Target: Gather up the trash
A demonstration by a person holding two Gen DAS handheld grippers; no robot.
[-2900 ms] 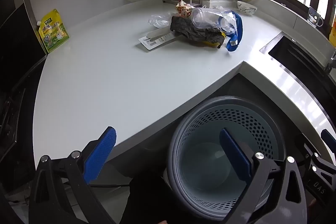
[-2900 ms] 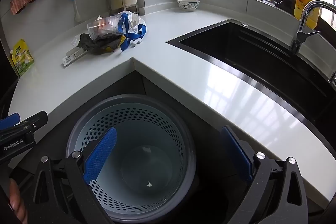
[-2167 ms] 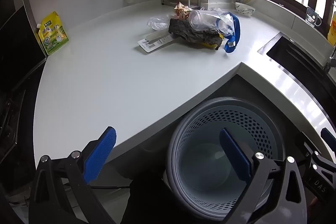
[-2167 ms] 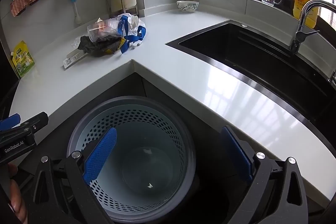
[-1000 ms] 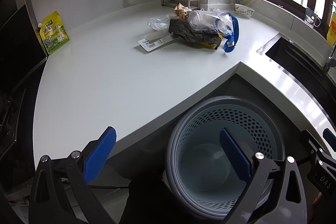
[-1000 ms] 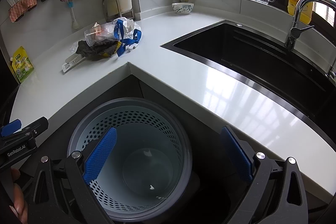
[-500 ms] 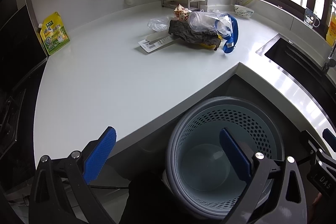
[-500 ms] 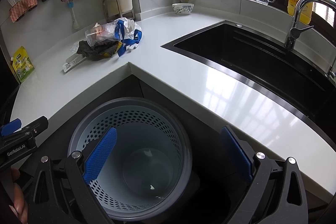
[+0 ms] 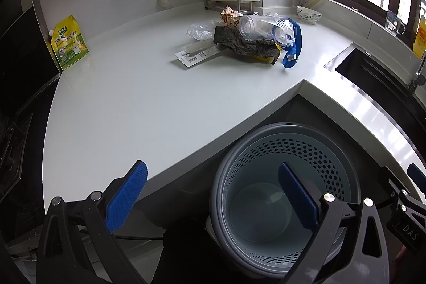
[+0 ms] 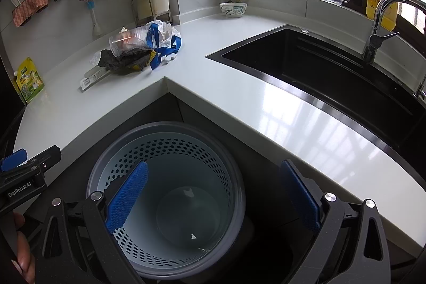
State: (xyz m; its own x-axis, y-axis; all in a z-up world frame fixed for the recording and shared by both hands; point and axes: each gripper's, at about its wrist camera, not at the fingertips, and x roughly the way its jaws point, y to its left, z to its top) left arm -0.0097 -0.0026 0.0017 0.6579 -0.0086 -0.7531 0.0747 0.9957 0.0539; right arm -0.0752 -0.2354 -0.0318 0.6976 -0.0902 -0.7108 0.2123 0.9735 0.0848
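White counter (image 9: 149, 103) runs broad and bare from its near edge to the heap of trash (image 9: 247, 41) at the far middle — a clear cup (image 9: 263, 27), a dark rag (image 9: 239, 43), a blue strap (image 9: 294, 49) and a flat packet (image 9: 197, 53) lying touching one another; a yellow pouch (image 9: 69, 43) leans at the far left wall; the sink (image 10: 332, 71) opens to the right. Below the counter's inner corner stands the grey bin (image 10: 165, 201), only scraps at its bottom. Left gripper (image 9: 210, 188) and right gripper (image 10: 210, 188) both hang with fingers spread wide, holding nothing — each above the bin's rim, well apart from the heap.
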